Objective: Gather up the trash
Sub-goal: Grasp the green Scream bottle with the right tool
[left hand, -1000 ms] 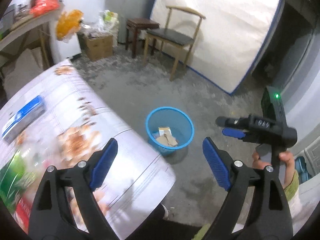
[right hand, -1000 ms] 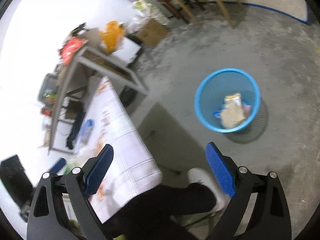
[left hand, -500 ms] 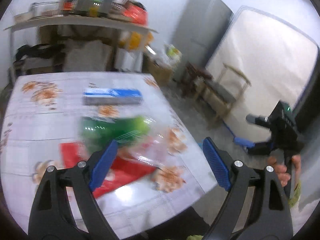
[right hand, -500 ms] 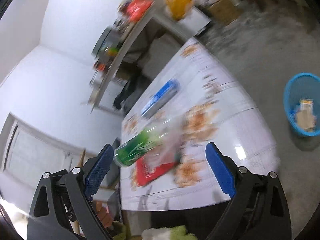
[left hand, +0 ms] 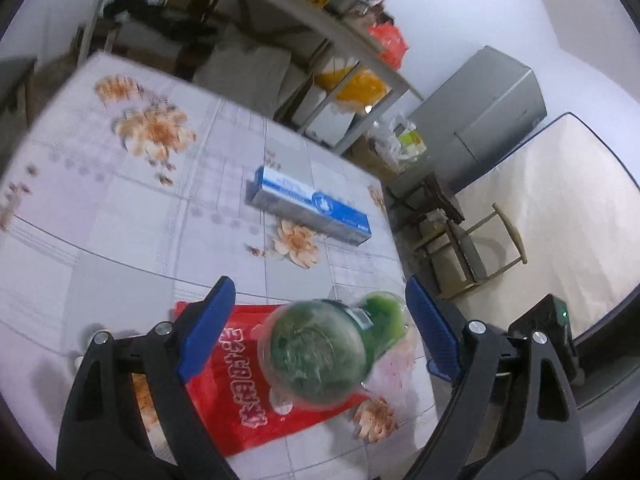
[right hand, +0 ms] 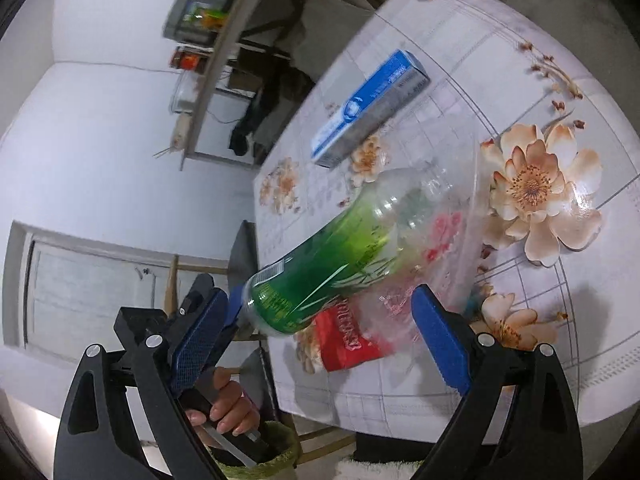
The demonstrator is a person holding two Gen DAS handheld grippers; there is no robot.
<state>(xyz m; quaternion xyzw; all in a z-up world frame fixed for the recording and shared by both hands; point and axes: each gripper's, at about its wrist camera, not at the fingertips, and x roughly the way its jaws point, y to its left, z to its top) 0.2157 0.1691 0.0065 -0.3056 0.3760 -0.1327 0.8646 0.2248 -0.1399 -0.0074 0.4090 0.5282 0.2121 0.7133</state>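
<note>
At lower centre, the green bottle [left hand: 320,354] lies on the table [left hand: 120,216] between the spread left gripper [left hand: 316,330]; the right gripper [right hand: 316,344] is spread too. Risk: a round bottle could roll from closing pads.

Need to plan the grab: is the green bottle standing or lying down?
Lying down: the green bottle rests on its side across the red packet, base facing the left tool.

Near edge: green bottle [left hand: 320,352] lying on red packet [left hand: 244,384], clear plastic bag [right hand: 452,240] alongside.
Mid-table: blue box [left hand: 308,204].
Far left tablecloth [left hand: 100,208]: bare.
</note>
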